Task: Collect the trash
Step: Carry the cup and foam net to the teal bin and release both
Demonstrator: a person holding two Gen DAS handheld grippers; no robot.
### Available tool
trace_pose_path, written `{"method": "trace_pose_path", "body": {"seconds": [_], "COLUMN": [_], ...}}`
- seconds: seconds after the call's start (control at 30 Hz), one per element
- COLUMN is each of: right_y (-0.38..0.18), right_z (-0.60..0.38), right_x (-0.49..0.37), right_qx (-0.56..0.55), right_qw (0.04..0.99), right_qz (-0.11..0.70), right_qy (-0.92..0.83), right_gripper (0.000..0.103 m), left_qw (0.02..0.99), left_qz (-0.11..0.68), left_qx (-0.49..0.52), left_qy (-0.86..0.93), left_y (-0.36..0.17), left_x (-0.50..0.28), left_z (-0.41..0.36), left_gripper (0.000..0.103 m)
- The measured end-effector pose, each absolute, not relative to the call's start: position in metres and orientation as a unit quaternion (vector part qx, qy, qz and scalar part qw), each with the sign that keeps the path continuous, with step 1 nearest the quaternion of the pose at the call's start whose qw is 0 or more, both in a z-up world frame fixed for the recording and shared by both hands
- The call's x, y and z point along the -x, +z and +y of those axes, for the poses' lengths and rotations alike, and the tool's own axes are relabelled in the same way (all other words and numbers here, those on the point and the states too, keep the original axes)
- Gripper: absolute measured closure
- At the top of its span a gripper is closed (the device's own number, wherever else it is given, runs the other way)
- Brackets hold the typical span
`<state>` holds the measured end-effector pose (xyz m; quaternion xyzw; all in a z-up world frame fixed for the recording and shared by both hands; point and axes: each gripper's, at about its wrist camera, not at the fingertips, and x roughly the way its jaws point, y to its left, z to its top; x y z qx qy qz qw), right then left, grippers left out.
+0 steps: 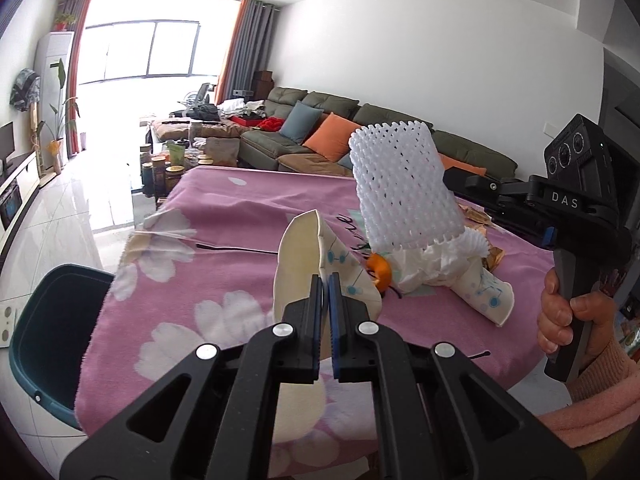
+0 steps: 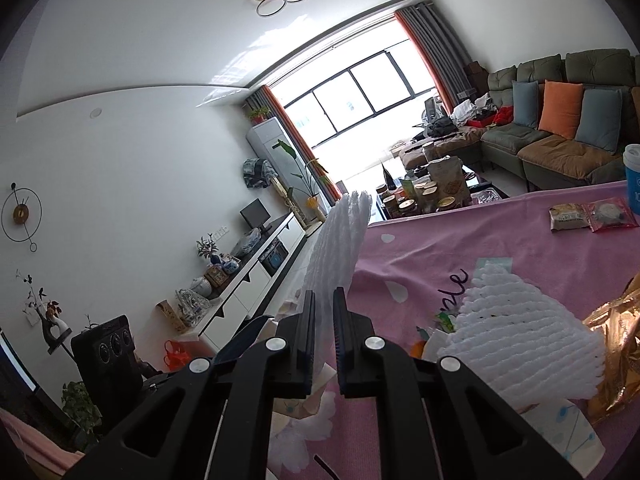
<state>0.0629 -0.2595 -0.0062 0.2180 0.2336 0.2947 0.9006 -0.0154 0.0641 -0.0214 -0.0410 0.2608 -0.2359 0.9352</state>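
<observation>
My left gripper [image 1: 325, 280] is shut on a flattened cream paper cup [image 1: 296, 256] with blue print, held just above the pink flowered tablecloth [image 1: 224, 240]. A hand [image 1: 560, 312] at the right holds my right gripper [image 1: 450, 179], which is shut on a white foam fruit net [image 1: 400, 184] that stands upright in the air. In the right wrist view this net [image 2: 340, 248] runs edge-on up from between the pads of the right gripper [image 2: 323, 300]. On the cloth lie a second foam net [image 2: 516, 344], crumpled tissue [image 1: 424, 264], orange peel [image 1: 378, 270] and another paper cup [image 1: 484, 296].
A dark teal bin [image 1: 52, 332] stands on the floor at the table's left edge. A gold wrapper [image 2: 616, 344], two snack packets [image 2: 568, 218] and a blue-and-white tub [image 2: 632, 184] sit further across the cloth. A sofa [image 1: 320, 120] and a cluttered coffee table [image 1: 176, 164] lie beyond.
</observation>
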Motion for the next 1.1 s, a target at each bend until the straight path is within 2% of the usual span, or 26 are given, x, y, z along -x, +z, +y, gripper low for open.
{"method": "trace_pose_path", "body": {"seconds": [0.5,0.8,1.1], "right_y": [-0.005,-0.022,-0.054], "right_z": [-0.132,-0.049,0.003], "right_x": [-0.121,-0.152,-0.179], "right_qx": [-0.195,-0.166,-0.139], "right_qw": [0.837,0.803,0.781], "right_qz": [0.29,0.349,0.419], "right_qy": [0.421,0.454,0.442], "right_gripper": [0.095,0.095,0.095], "left_qw": [0.965,0.958,0.944], "left_qz": [0.239,0.27,0.313], "left_qx": [0.086,0.096,0.098], "left_qy": [-0.064,0.008,0.031], "left_y": [-0.01,-0.034,-0.069], "left_x": [0.018,0.001,-0.028], "left_z": [0.203,0.272,0.288], "left_gripper": [0.099,0.099,0.099]}}
